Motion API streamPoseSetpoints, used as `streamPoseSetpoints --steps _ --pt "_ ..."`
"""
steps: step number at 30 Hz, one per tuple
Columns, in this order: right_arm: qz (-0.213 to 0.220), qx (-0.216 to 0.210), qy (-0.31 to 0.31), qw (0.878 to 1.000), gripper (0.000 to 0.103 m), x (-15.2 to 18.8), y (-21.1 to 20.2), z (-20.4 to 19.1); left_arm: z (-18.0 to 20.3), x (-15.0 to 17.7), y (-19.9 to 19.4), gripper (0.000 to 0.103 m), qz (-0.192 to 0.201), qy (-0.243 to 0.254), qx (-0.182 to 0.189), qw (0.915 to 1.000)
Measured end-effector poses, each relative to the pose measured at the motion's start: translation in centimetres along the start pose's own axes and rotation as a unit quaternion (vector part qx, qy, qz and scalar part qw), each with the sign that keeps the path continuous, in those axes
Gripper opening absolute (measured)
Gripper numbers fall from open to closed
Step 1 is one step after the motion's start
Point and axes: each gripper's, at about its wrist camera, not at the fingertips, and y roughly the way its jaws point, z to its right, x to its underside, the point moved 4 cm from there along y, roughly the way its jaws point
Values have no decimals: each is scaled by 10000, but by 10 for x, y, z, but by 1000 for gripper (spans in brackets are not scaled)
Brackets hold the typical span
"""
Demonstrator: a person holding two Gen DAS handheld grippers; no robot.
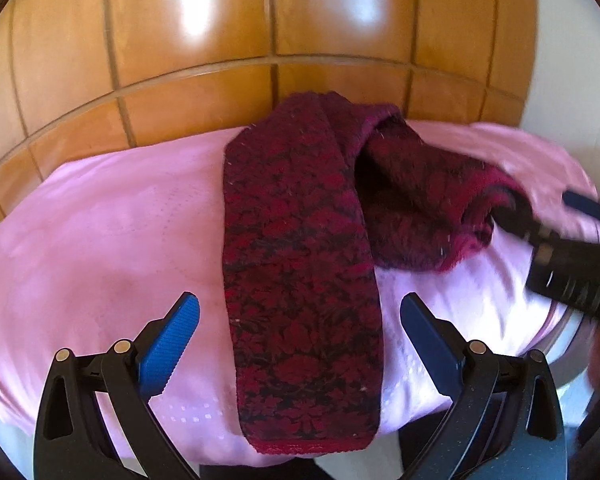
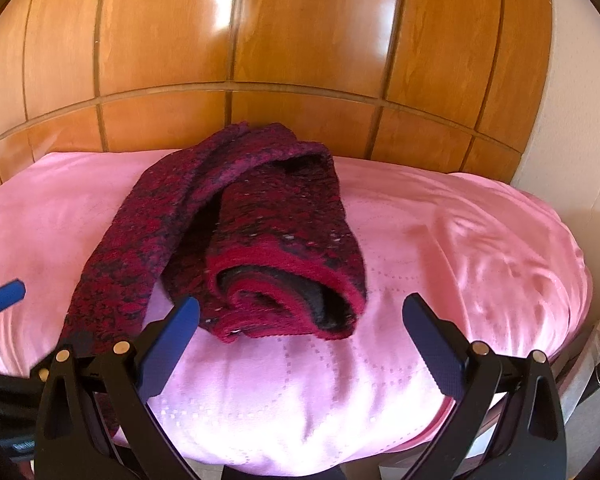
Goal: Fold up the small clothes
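Note:
A dark red and black knitted garment [image 1: 300, 240] lies on a pink cover [image 1: 100, 240]. One long strip runs toward me and hangs over the near edge. Its other part is folded back to the right, ending in a rolled red hem [image 2: 284, 280]. My left gripper [image 1: 300, 316] is open and straddles the long strip just above it. My right gripper [image 2: 300, 316] is open too, with the rolled hem just ahead of its fingertips and partly between them. In the left wrist view the right gripper [image 1: 544, 208] is blurred at the folded part's right end. A blue fingertip [image 2: 4, 296] of the left gripper shows at the left edge.
Glossy wooden panels [image 2: 300, 40] rise right behind the pink-covered surface. A white wall [image 2: 572, 120] stands at the right. The cover drops off at its near edge [image 2: 300, 460] and right edge. Grey and black objects [image 2: 596, 376] sit low at the right.

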Motion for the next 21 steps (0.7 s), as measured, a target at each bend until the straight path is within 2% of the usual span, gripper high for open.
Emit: streamPoseSetpoints --steps 4,6,8,10,12,13,14,15,16,17,19,21 --pt "-27 10 118 9999 101 -5 4 14 4 8 11 100 -172 96 100 9998" --pt "-13 -112 162 9998 101 -8 4 19 8 13 17 96 -250 194 114 9994" --pt "11 -284 215 9994 101 -13 3 22 12 19 28 77 -437 304 106 9985" --pt "95 -461 219 9987 101 -21 1 23 10 26 37 67 -633 218 200 9976" --pt "174 -733 253 9968 96 -30 -2 21 7 28 37 64 -564 125 261 9980" --pt "193 -862 257 9958 94 -34 -3 19 5 29 35 57 -520 76 303 9982" --pt "199 -1020 267 9942 90 -38 -3 17 3 28 33 43 -476 1 393 9981" --pt "187 -1181 287 9924 85 -42 -3 14 0 28 31 35 -429 -105 522 9977" --pt "146 -1398 321 9896 81 -48 -2 11 -2 26 30 18 -399 -179 613 9972" --pt "97 -1591 341 9866 75 -53 1 6 -7 25 26 7 -349 -306 702 9965" --pt "-32 -1940 385 9802 66 -64 8 -3 -18 22 20 0 -247 -562 834 9946" --pt "-182 -2192 430 9746 55 -74 17 -12 -31 15 14 0 -129 -865 958 9915"
